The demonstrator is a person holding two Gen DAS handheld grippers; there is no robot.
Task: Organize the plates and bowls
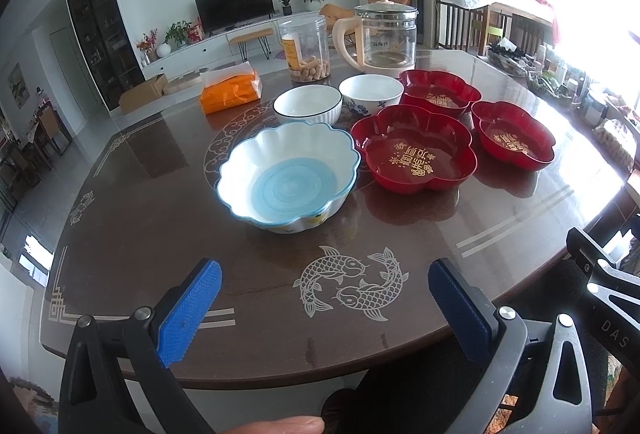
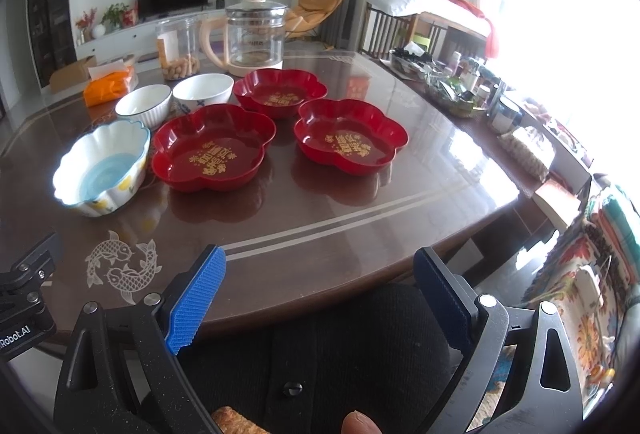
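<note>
Three red flower-shaped plates with gold lettering sit on the brown table: a near one [image 1: 416, 150] [image 2: 212, 150], a right one [image 1: 514, 136] [image 2: 350, 136] and a far one [image 1: 440, 90] [image 2: 280, 92]. A scalloped white bowl with a blue inside [image 1: 286, 176] [image 2: 102, 168] sits left of them. Two small white bowls [image 1: 308, 104] [image 1: 370, 92] stand behind it; they also show in the right wrist view [image 2: 144, 104] [image 2: 203, 90]. My left gripper [image 1: 324, 300] is open and empty above the table's near edge. My right gripper [image 2: 320, 294] is open and empty at the front edge.
A glass kettle [image 1: 386, 36] [image 2: 254, 34], a clear jar of snacks [image 1: 306, 48] [image 2: 178, 48] and an orange tissue pack [image 1: 230, 88] [image 2: 110, 84] stand at the back. Clutter of bottles and trays [image 2: 460, 82] lines the table's right side.
</note>
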